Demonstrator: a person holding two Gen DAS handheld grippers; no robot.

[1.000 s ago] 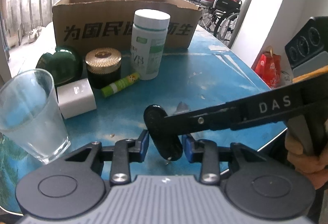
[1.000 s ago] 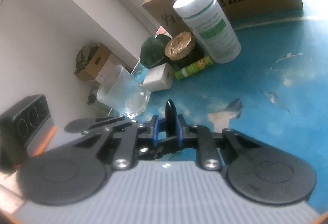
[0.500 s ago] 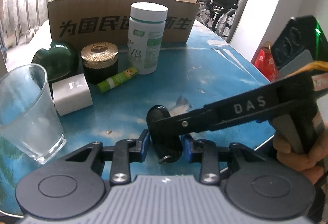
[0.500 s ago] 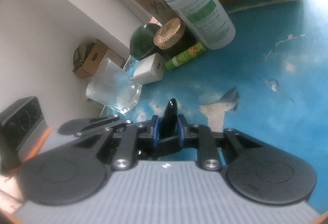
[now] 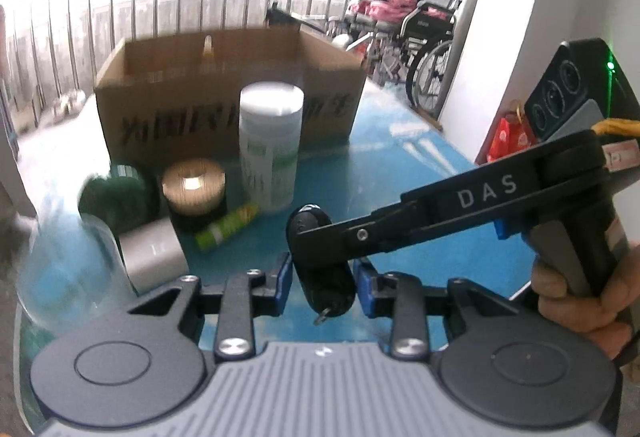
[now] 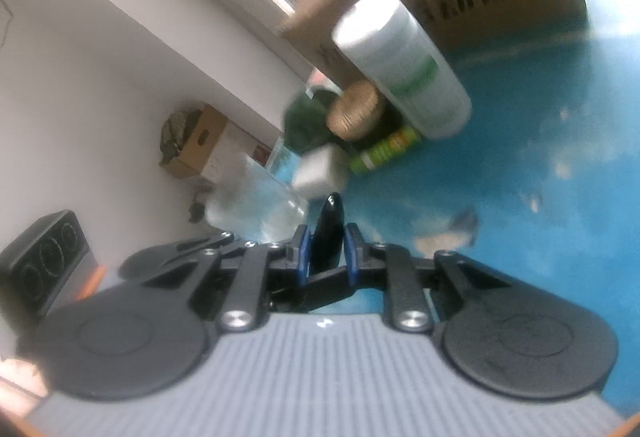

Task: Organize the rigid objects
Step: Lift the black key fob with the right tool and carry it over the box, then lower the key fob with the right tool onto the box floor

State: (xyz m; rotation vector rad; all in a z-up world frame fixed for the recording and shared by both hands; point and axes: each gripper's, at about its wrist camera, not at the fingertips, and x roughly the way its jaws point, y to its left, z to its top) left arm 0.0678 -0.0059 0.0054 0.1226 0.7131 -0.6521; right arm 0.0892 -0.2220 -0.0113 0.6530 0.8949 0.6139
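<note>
One black key fob point(image 5: 322, 261) is held above the blue table point(image 5: 400, 173) between two grippers. From left to right on the table are counted: one clear glass point(image 5: 68, 277), one dark green jar point(image 5: 116, 193), one white block point(image 5: 154, 261), one gold-lidded jar point(image 5: 194, 193), one green tube point(image 5: 228, 225) and one white bottle point(image 5: 270, 145), with one cardboard box point(image 5: 224, 89) behind. The left gripper point(image 5: 322, 275) is seen with narrow jaws flanking the fob; contact cannot be told. The right gripper point(image 6: 327, 253) is clamped on its edge.
</note>
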